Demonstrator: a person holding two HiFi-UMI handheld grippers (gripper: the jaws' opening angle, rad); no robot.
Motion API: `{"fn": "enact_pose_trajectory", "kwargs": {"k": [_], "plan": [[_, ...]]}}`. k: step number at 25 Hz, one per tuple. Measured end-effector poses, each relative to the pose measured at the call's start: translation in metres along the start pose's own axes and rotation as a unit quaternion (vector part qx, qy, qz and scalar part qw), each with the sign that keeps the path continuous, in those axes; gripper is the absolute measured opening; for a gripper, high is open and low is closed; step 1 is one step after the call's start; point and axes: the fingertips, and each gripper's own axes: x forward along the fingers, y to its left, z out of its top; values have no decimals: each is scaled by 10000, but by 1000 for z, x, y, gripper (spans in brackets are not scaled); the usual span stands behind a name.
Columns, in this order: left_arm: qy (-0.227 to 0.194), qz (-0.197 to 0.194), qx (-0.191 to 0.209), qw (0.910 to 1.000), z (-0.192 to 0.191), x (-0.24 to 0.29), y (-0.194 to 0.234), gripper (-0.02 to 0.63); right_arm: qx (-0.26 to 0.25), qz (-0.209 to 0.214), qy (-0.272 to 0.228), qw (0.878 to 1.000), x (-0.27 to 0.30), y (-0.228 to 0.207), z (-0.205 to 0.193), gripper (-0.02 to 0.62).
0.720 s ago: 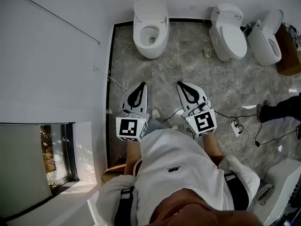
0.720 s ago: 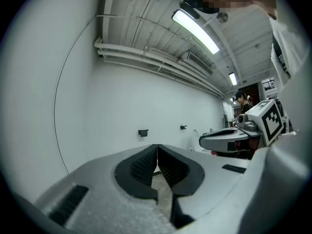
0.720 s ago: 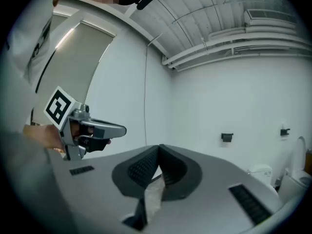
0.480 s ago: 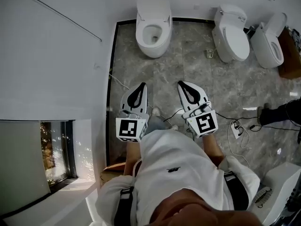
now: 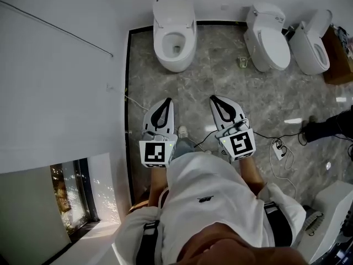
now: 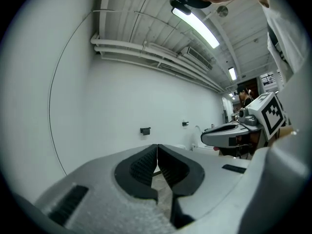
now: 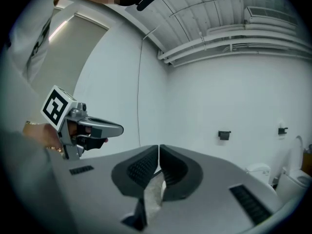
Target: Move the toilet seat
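Observation:
Three white toilets stand along the far wall in the head view. The left toilet point(image 5: 174, 35) shows an open bowl, the middle toilet point(image 5: 268, 37) has its lid down, and the right toilet point(image 5: 311, 43) has its lid raised. My left gripper point(image 5: 167, 100) and right gripper point(image 5: 213, 99) are held level and side by side in front of the person, well short of the toilets. Both are shut with nothing between the jaws. The left gripper point(image 6: 157, 147) and the right gripper point(image 7: 159, 147) each show their ribbed pads pressed together in their own views.
A white wall point(image 5: 60, 81) runs along the left, with a glass panel point(image 5: 69, 197) low down. Cables and a power strip point(image 5: 276, 149) lie on the grey marble floor at the right. A person's dark shoe point(image 5: 317, 130) and a brown box point(image 5: 337, 62) are at the right edge.
The head view has shifted a little, so the toilets and glass panel sit differently in frame. Both grippers stay shut and side by side in much the same place.

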Motion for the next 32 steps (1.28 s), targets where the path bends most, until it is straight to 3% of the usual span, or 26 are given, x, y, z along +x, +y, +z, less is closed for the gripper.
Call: {"fn": "enact_pose_trajectory", "kwargs": {"k": [20, 27, 32], "plan": [[-106, -495, -242, 9984, -10, 89, 123, 29, -201, -385, 197, 9989, 145, -12, 11, 32], [-27, -578, -428, 9974, -26, 102, 136, 29, -176, -545, 334, 9978, 158, -18, 2, 31], [-54, -736, -309, 9968, -23, 120, 134, 29, -163, -570, 408, 9974, 164, -30, -6, 32]]}}
